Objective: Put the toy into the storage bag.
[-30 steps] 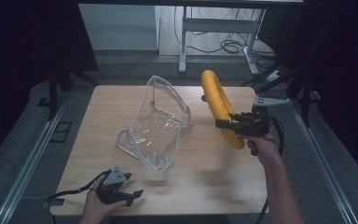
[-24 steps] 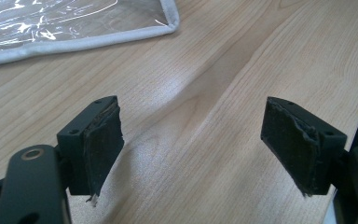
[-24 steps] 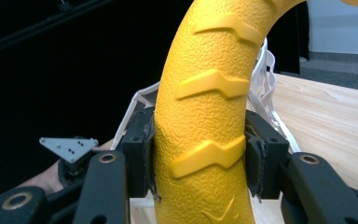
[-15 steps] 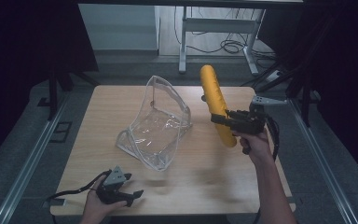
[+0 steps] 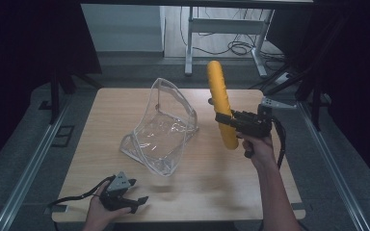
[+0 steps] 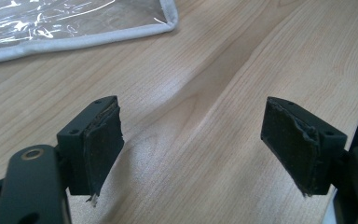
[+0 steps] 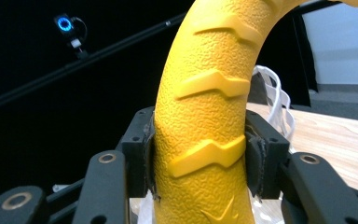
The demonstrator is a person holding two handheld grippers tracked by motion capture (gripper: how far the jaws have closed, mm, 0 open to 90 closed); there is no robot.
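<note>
A long yellow textured roller (image 5: 221, 103) hangs nearly upright above the table's right side, and my right gripper (image 5: 223, 120) is shut on its lower half. In the right gripper view the yellow roller (image 7: 205, 126) is squeezed between both pads (image 7: 145, 151). A clear plastic pouch (image 5: 161, 127) with a grey rim stands open at the table's middle. My left gripper (image 5: 139, 202) rests open near the front left edge, a short way in front of the pouch. In the left gripper view the jaws stand wide apart over bare wood, with the pouch's corner (image 6: 74, 28) at the top left.
The wooden table (image 5: 202, 178) has free room at the front right and back left. Dark floor and metal rails (image 5: 24, 168) flank it. A white desk frame (image 5: 221, 33) and cables lie beyond the far edge.
My right gripper has carried the yellow roller leftward and tipped it more upright, closer to the pouch. The left gripper has stayed put.
</note>
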